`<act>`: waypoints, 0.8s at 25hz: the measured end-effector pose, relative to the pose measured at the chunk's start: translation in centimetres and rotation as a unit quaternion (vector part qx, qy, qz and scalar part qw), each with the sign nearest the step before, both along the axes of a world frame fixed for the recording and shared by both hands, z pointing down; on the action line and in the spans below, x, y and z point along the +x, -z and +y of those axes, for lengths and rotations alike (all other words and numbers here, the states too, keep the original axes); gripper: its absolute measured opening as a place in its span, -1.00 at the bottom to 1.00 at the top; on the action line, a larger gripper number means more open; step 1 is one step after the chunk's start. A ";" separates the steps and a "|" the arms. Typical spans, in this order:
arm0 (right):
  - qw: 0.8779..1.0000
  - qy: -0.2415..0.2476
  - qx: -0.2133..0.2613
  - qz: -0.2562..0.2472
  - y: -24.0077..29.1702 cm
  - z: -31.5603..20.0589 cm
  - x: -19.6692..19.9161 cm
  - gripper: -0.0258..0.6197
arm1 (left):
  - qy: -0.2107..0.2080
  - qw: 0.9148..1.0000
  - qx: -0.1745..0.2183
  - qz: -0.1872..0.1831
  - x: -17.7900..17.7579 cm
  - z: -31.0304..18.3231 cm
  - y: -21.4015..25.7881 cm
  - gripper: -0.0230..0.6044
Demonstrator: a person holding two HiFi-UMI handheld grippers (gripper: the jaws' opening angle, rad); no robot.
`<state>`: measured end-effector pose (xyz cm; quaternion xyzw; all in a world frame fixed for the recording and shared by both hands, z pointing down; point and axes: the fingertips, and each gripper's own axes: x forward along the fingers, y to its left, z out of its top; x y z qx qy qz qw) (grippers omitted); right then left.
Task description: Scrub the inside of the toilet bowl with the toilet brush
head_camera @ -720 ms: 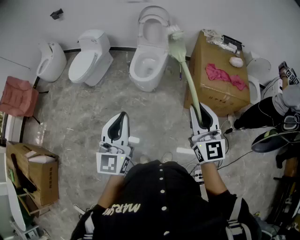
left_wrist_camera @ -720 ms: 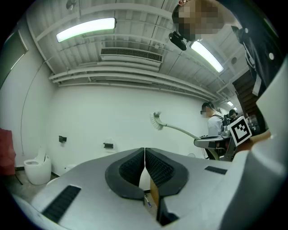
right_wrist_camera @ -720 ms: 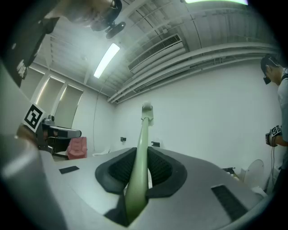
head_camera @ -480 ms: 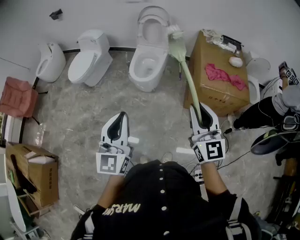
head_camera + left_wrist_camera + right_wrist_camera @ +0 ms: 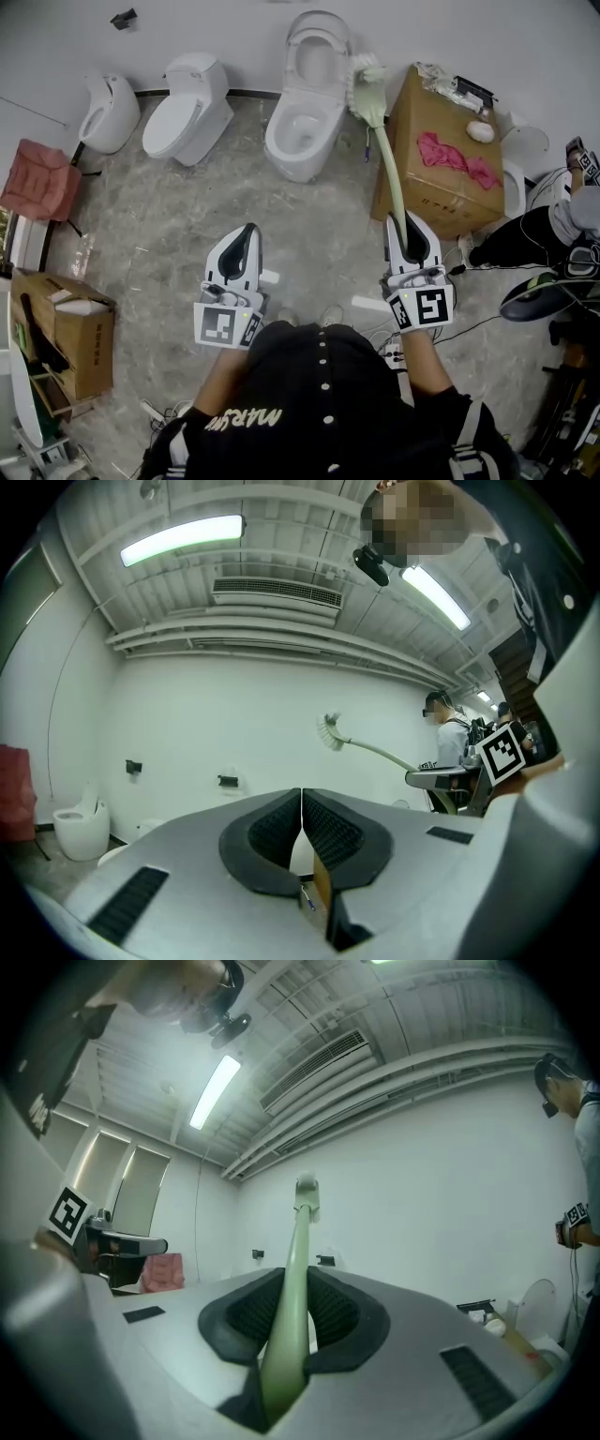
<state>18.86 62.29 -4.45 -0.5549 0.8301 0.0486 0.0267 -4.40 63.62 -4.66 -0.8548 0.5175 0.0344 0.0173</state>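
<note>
Gripping the toilet brush by the lower end of its pale green handle, we are holding it in the right gripper. In the right gripper view, the right gripper is clamping its two dark pads against the handle from both sides, and the handle is running up and away from the jaws to the white bristle head.

From the head view, the handle is slanting up and forward across the grey marbled floor. The bristle head is sitting beside the right edge of the raised seat of the toilet, outside the bowl. It appears close to the seat, but we are not able to confirm contact from this angle.

We are holding the left gripper in the air over the floor, well apart from the brush. In the left gripper view, the left gripper is showing its jaws closed together with nothing between them.

A cardboard box is standing just right of the toilet and carrying a pink cloth. A second toilet is standing to the left along the wall.
</note>
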 end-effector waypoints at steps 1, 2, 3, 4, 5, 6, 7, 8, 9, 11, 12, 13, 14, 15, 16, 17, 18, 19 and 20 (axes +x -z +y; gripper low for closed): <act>1.000 0.002 -0.001 -0.002 -0.2 0.0 0.2 -0.65 | 0.003 1.000 -0.001 -0.001 0.2 0.1 -0.1 -0.84; 1.000 0.004 -0.003 -0.004 -0.5 0.1 0.3 -0.65 | 0.006 1.000 -0.003 -0.003 0.4 0.3 -0.3 -0.84; 1.000 0.007 -0.004 -0.006 -0.8 0.1 0.5 -0.65 | 0.010 1.000 -0.005 -0.003 0.6 0.5 -0.5 -0.84; 1.000 0.009 -0.006 -0.009 -1.0 0.2 0.8 -0.65 | 0.014 1.000 -0.007 -0.001 0.8 0.8 -0.7 -0.84; 1.000 0.011 -0.008 -0.011 -1.3 0.2 1.2 -0.65 | 0.018 1.000 -0.008 0.001 1.2 1.0 -0.9 -0.84; 1.000 0.013 -0.011 -0.012 -1.5 0.2 1.6 -0.65 | 0.021 1.000 -0.009 0.003 1.6 1.3 -1.1 -0.84; 1.000 0.014 -0.014 -0.013 -1.7 0.2 2.0 -0.65 | 0.024 1.000 -0.010 0.003 2.0 1.5 -1.3 -0.84; 1.000 0.014 -0.016 -0.013 -1.9 0.2 2.4 -0.65 | 0.026 1.000 -0.011 0.003 2.4 1.7 -1.4 -0.84; 1.000 0.014 -0.017 -0.014 -2.0 0.1 2.7 -0.65 | 0.027 1.000 -0.011 0.002 2.7 1.8 -1.5 -0.84; 1.000 0.013 -0.017 -0.013 -2.0 -0.2 3.3 -0.65 | 0.029 1.000 -0.011 0.002 3.2 1.8 -1.5 -0.84; 1.000 0.013 -0.017 -0.013 -2.0 -0.4 3.4 -0.65 | 0.030 0.999 -0.011 0.001 3.2 1.7 -1.5 -0.84; 1.000 0.013 -0.017 -0.012 -2.1 -0.6 3.4 -0.65 | 0.031 0.999 -0.012 0.000 3.2 1.4 -1.5 -0.84; 1.000 0.014 -0.017 -0.012 -2.1 -0.9 3.4 -0.65 | 0.031 0.999 -0.012 -0.001 3.1 1.1 -1.5 -0.84; 1.000 0.014 -0.018 -0.012 -2.2 -1.2 3.3 -0.65 | 0.032 0.999 -0.012 -0.002 3.0 0.7 -1.5 -0.84; 1.000 0.014 -0.019 -0.011 -2.3 -1.6 3.3 -0.65 | 0.031 0.999 -0.012 -0.001 3.0 0.2 -1.5 -0.84; 1.000 0.014 -0.020 -0.010 -2.4 -2.0 3.3 -0.65 | 0.030 0.999 -0.011 -0.001 3.0 -0.2 -1.5 -0.84; 1.000 0.013 -0.020 -0.009 -2.5 -2.4 3.3 -0.65 | 0.028 1.000 -0.009 -0.001 3.0 -0.7 -1.5 -0.84; 1.000 0.013 -0.020 -0.008 -2.6 -2.9 3.3 -0.65 | 0.026 1.000 -0.007 -0.001 3.1 -1.3 -1.6 -0.84; 1.000 0.013 -0.018 -0.007 -2.6 -3.4 3.3 -0.65 | 0.024 1.000 -0.004 -0.001 3.2 -2.0 -1.6 -0.84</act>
